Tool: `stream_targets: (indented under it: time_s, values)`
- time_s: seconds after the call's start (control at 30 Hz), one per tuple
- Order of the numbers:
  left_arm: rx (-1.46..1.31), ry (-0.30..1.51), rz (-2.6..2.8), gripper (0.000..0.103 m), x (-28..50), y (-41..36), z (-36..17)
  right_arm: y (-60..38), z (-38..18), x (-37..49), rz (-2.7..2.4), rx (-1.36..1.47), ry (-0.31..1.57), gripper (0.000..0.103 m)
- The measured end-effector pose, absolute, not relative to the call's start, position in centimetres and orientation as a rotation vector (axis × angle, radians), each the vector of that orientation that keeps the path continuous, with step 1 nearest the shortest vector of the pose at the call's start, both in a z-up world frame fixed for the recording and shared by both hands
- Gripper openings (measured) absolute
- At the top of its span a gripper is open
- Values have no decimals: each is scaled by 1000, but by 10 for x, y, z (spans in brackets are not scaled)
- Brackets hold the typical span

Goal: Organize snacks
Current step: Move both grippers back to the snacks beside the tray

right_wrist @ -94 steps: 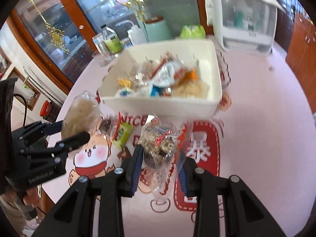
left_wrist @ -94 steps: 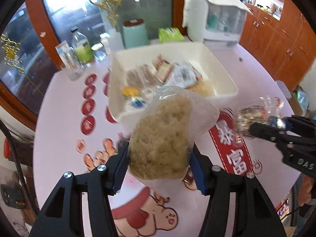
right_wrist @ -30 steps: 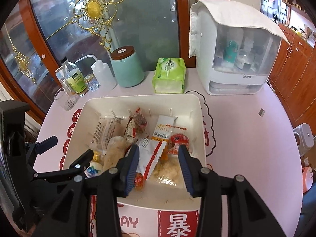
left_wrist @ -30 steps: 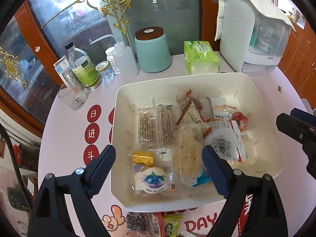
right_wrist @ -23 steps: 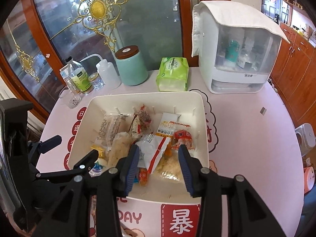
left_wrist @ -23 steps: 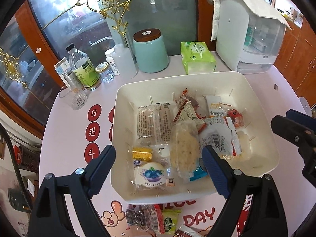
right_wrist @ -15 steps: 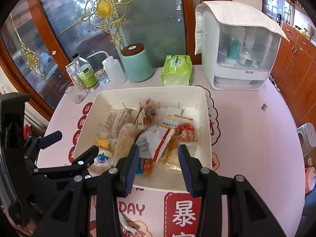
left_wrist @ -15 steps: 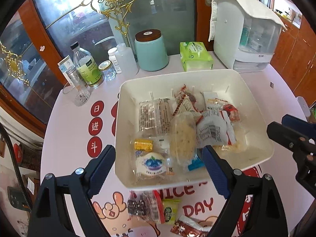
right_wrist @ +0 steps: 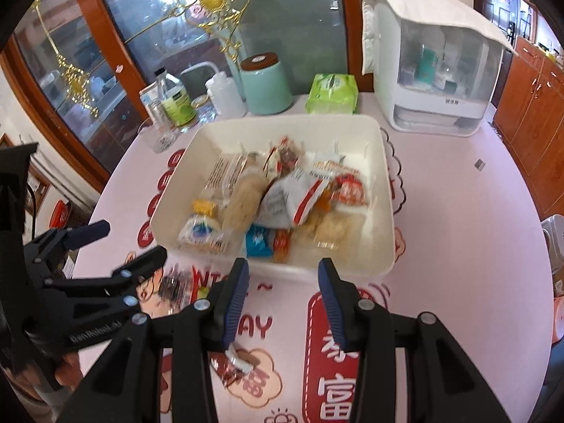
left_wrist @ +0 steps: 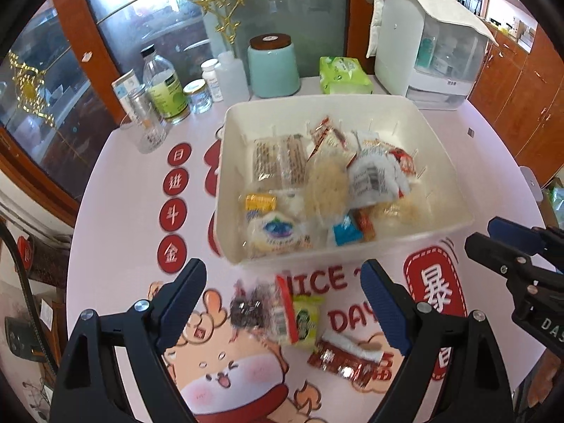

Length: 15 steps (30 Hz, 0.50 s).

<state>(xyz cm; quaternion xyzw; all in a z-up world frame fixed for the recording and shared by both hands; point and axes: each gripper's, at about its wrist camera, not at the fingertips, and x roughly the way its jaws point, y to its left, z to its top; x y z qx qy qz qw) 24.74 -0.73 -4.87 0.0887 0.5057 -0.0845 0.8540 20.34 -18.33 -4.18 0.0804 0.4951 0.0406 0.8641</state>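
Both grippers held above the pink printed table [left_wrist: 116, 190], tipped steeply downward, fingers pointing toward the far side where the white bin [left_wrist: 440, 162] stands. Left gripper [left_wrist: 285, 294] with jaws spread wide, nothing between the pads; seen from the right wrist view at the lower left edge [right_wrist: 105, 246], a bit of hand showing beneath its body. Right gripper [right_wrist: 282, 299] with jaws set narrower but apart, pads gripping nothing; seen from the left wrist view at the right edge [left_wrist: 493, 236]. Bin full of wrapped snacks: a pale round rice cake [left_wrist: 326, 185] near the middle, a long clear-wrapped bar [left_wrist: 278, 158] behind it to the left, a small yellow pack [left_wrist: 261, 202], a round blue-labelled cake [left_wrist: 278, 231] at the near left corner, a white and red bag [right_wrist: 292, 197], a blue packet [right_wrist: 259, 239]. Bin just beyond the fingertips of both grippers, not touched. On the table in front of the bin, framed between the left gripper's open fingers, three loose snacks lying flat: a dark clear-wrapped pack [left_wrist: 252, 308], a green packet [left_wrist: 305, 317] touching it on the right, a red wrapper [left_wrist: 343, 356] nearer the camera. Red wrapper also showing just under the right gripper's left finger [right_wrist: 236, 359]; contact there not clear. Behind the bin: a teal jar [left_wrist: 273, 67], a green tissue pack [left_wrist: 343, 74], bottles [left_wrist: 164, 84], a white cabinet [left_wrist: 430, 46].
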Motion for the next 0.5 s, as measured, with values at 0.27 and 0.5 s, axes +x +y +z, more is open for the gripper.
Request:
stream_targets:
  time_s: [0.27,0.5]
  values:
    - [135,1102,-136,89,223,37,-65,-170,-77,180,141,149,1120,42]
    - [110,1186,-93,89,214,65,-107,-142,-114,164,232,114,1197,42]
